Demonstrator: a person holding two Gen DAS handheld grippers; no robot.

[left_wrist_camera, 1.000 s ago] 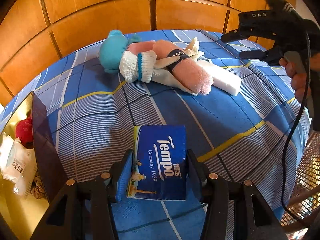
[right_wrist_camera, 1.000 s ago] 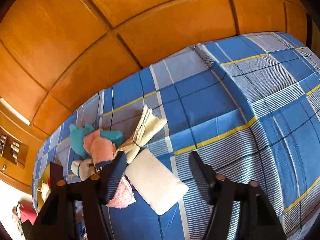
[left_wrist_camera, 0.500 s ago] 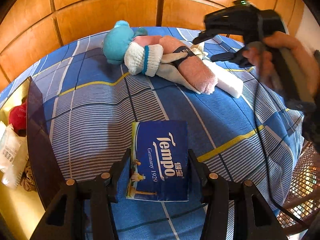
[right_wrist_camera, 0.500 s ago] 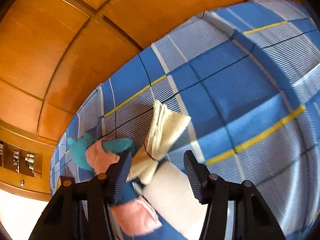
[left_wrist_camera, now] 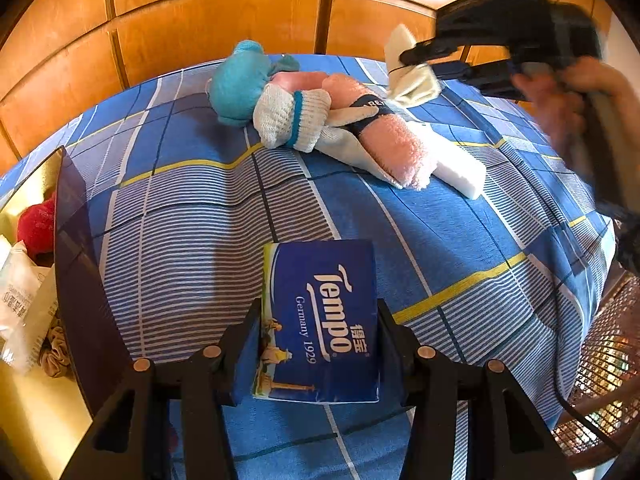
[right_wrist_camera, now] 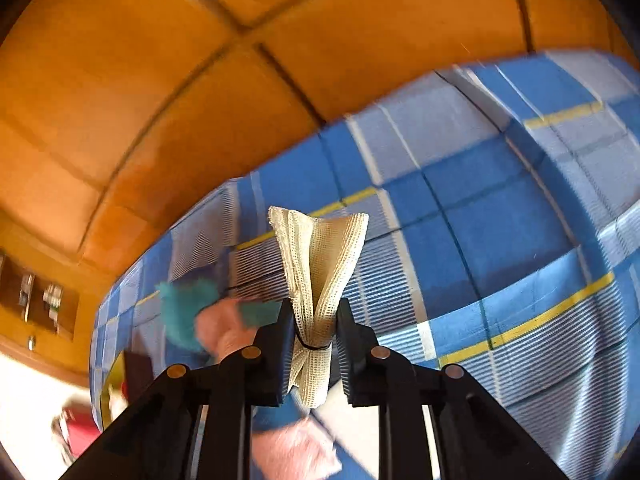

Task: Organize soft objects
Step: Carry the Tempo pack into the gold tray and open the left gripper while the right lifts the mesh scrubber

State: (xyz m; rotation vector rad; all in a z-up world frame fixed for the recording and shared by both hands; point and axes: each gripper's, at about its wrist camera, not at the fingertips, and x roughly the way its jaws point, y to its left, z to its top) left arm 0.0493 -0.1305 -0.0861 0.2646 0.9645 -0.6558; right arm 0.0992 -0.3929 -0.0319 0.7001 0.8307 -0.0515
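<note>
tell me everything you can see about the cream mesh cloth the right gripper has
The cream mesh cloth is an open-weave, net-like fabric, folded and cinched by a thin dark band near its middle, so it fans out like a bow. The right gripper is shut on it just above the band. Its far end flares over the blue plaid cover.

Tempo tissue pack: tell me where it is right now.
In the left wrist view the Tempo tissue pack sits low in the centre, clamped in the left gripper over the blue plaid cloth, with the box at its left.
</note>
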